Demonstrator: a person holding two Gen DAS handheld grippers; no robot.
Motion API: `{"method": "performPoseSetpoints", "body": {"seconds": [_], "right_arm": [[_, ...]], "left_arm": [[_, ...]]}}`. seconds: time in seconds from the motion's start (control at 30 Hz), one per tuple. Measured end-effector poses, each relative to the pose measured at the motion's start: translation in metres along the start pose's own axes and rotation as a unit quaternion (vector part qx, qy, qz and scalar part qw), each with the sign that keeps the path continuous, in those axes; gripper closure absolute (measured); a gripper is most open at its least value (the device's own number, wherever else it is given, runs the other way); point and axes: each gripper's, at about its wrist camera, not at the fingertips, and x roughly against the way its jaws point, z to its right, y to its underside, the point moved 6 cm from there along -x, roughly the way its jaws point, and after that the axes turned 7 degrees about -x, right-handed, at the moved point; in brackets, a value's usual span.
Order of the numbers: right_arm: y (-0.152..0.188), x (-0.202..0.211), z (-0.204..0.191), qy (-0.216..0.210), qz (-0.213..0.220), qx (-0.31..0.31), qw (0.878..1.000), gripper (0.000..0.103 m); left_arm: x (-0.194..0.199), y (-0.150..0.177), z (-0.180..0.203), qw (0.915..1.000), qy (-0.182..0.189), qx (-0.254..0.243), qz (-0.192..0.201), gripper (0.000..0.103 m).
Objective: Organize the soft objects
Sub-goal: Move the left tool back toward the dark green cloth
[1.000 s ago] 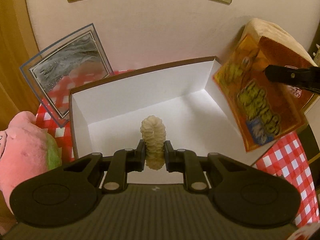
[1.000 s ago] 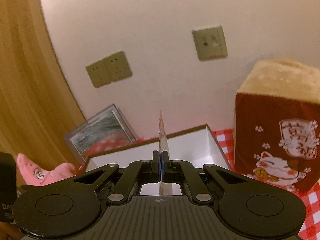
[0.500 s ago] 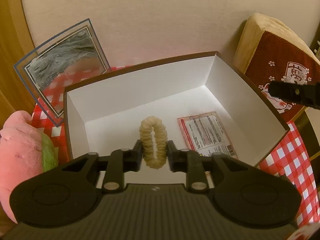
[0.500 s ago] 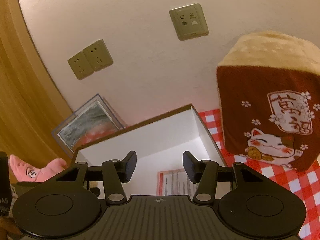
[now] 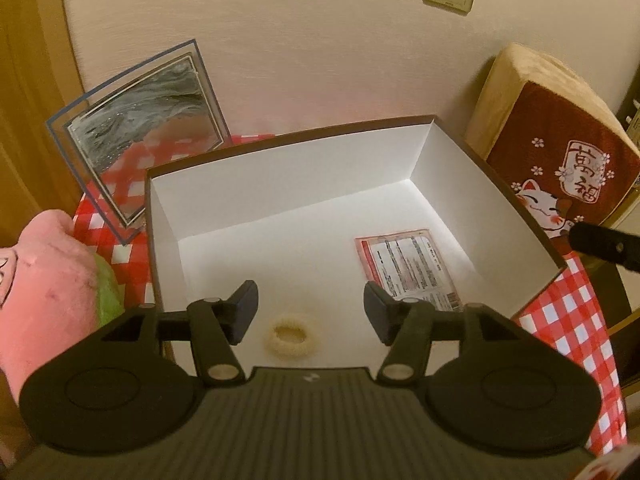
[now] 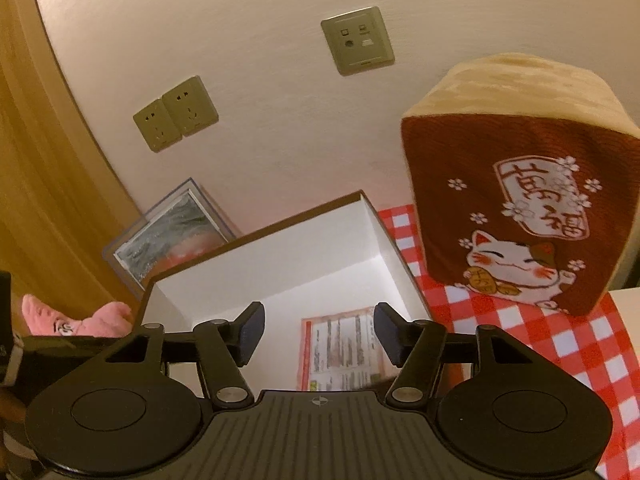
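Observation:
A white-lined cardboard box point(image 5: 280, 184) with a brown rim stands on the checked table; it also shows in the right wrist view point(image 6: 280, 264). A cream fuzzy hair ring point(image 5: 292, 335) lies flat on the box floor near the front wall. A flat snack packet point(image 5: 408, 270) lies back side up on the floor at the right, also seen in the right wrist view point(image 6: 340, 354). My left gripper point(image 5: 310, 306) is open and empty above the ring. My right gripper point(image 6: 318, 330) is open and empty above the packet.
A pink and green plush toy point(image 5: 44, 300) lies left of the box. A brown cat cushion point(image 6: 516, 216) stands at the right. A framed picture point(image 5: 140, 128) leans on the wall behind. The red checked tablecloth point(image 5: 560, 320) ends at the right.
The left gripper has opened and dropped the hair ring onto the box floor. The right gripper released the snack packet into the box earlier and stays open.

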Motion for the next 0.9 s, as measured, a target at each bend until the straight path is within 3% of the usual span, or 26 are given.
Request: {"method": "performPoseSetpoints", "body": {"seconds": [0.47,0.9], "right_arm": [[0.035,0.066,0.010,-0.002,0.016,-0.027,1.000,0.036],[0.090,0.128,0.009,0.047,0.026,-0.012,0.998,0.035]], "left_arm": [[0.058,0.035,-0.001,0.9997,0.012,0.020,0.010,0.047],[0.100,0.098,0.028,0.9983,0.056,-0.014,-0.003,0.047]]}}
